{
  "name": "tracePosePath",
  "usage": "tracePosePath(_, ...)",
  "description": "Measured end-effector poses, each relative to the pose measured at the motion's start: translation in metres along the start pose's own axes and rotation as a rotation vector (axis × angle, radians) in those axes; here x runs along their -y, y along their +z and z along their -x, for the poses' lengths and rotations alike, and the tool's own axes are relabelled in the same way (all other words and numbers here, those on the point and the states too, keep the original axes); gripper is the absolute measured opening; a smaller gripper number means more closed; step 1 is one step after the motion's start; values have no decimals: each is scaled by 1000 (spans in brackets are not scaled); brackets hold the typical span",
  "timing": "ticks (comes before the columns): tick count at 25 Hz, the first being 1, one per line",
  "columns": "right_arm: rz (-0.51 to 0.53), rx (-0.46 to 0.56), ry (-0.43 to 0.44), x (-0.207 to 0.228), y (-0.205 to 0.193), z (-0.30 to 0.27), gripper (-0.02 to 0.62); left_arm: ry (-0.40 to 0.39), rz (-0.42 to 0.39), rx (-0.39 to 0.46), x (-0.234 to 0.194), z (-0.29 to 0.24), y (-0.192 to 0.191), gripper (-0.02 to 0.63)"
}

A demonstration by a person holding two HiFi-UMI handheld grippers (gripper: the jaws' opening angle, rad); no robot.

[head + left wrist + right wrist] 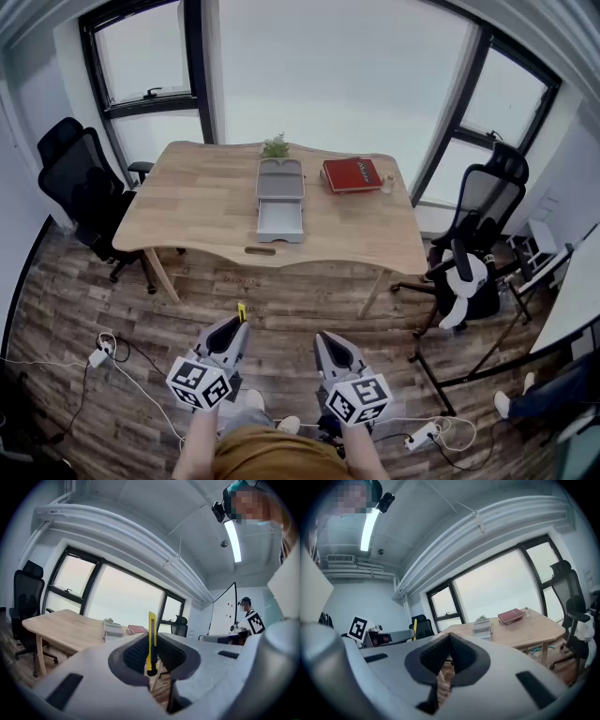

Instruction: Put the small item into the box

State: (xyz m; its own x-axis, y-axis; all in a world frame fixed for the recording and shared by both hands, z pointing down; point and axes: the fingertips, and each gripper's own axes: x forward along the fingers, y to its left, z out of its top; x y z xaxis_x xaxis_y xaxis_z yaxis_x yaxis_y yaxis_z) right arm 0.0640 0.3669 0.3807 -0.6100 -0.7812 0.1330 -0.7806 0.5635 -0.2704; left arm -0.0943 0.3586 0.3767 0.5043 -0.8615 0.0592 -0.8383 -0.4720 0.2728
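Observation:
A yellow utility knife stands upright between the jaws of my left gripper, which is shut on it. In the head view that left gripper is low over the floor in front of the table, and the knife pokes out at its tip. A grey drawer box stands mid-table, far ahead, with its bottom drawer pulled open. My right gripper is beside the left one; in its own view the right gripper is shut with nothing between its pads. The box shows far off.
On the wooden table lie a red book, a small plant and a small bottle. Black office chairs stand at the left and right. Cables and a power strip trail on the floor.

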Motion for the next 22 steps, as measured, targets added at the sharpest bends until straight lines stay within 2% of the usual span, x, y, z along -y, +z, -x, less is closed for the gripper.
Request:
tracePosePath(8, 12, 33, -29, 1, 4, 12, 3, -36, -25, -13, 18, -7, 4, 54)
tracePosePath(14, 42, 47, -115, 23, 8, 16, 5, -37, -31, -24, 20, -13, 3, 54)
tracePosePath(18, 38, 31, -120, 32, 5, 9, 5, -15, 18, -40, 3, -25, -6, 54)
tracePosePath(22, 23, 5, -130, 57, -2, -11, 5, -37, 33, -48, -8, -54, -13, 54)
